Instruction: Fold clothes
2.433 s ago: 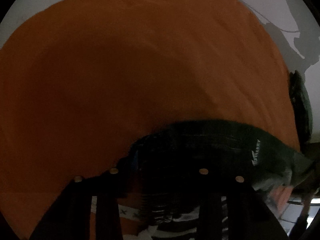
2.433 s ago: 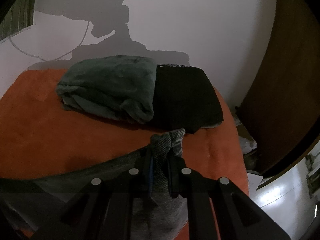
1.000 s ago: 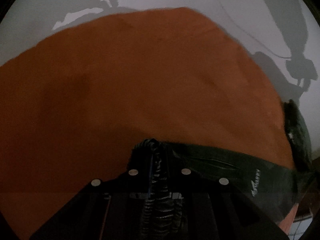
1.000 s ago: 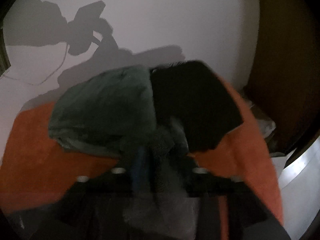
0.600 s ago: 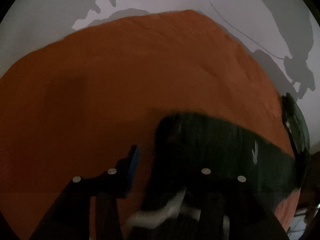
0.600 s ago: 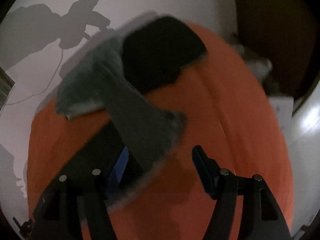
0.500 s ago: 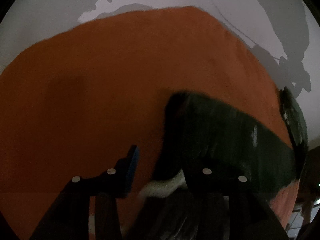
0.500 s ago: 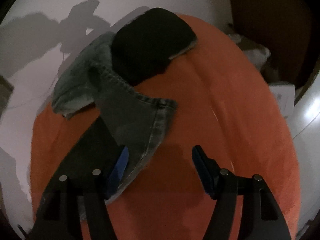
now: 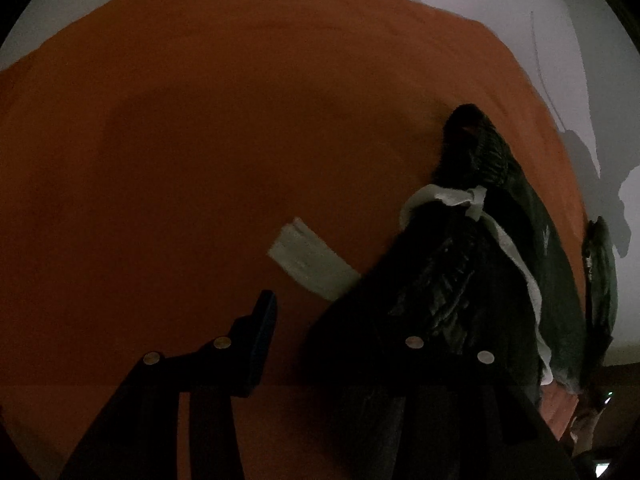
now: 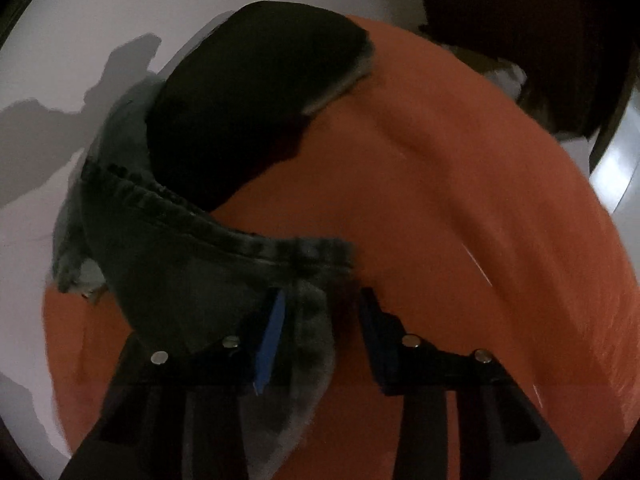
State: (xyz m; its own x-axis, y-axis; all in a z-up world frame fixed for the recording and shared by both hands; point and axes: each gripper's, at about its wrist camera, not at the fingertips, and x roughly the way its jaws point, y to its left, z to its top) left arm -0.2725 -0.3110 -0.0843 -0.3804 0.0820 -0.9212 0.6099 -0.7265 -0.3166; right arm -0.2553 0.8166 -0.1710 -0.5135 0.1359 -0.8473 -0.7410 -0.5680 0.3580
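In the left wrist view a dark pair of jeans (image 9: pixel 460 288) with pale pocket lining (image 9: pixel 312 264) lies on the orange bed cover (image 9: pixel 200 140). It is draped over the right finger of my left gripper (image 9: pixel 336 312), which is open and grips nothing. In the right wrist view the grey denim hem (image 10: pixel 224 248) of the jeans lies across the cover. One corner of it (image 10: pixel 312 320) hangs between the fingers of my right gripper (image 10: pixel 324 304). Those jaws are closing, with the right pad still apart from the cloth.
A folded black garment (image 10: pixel 260 92) and a grey-green one (image 10: pixel 112 128) behind it lie at the far end of the bed, by the white wall (image 10: pixel 80 40). A dark wooden door (image 10: pixel 520 20) stands at the far right. Orange cover (image 10: pixel 480 220) spreads right of the jeans.
My left gripper opened and let go of the dark jeans end, then swung left. My right gripper let go of the denim, sank toward the bed, and its jaws have narrowed around the hem corner.
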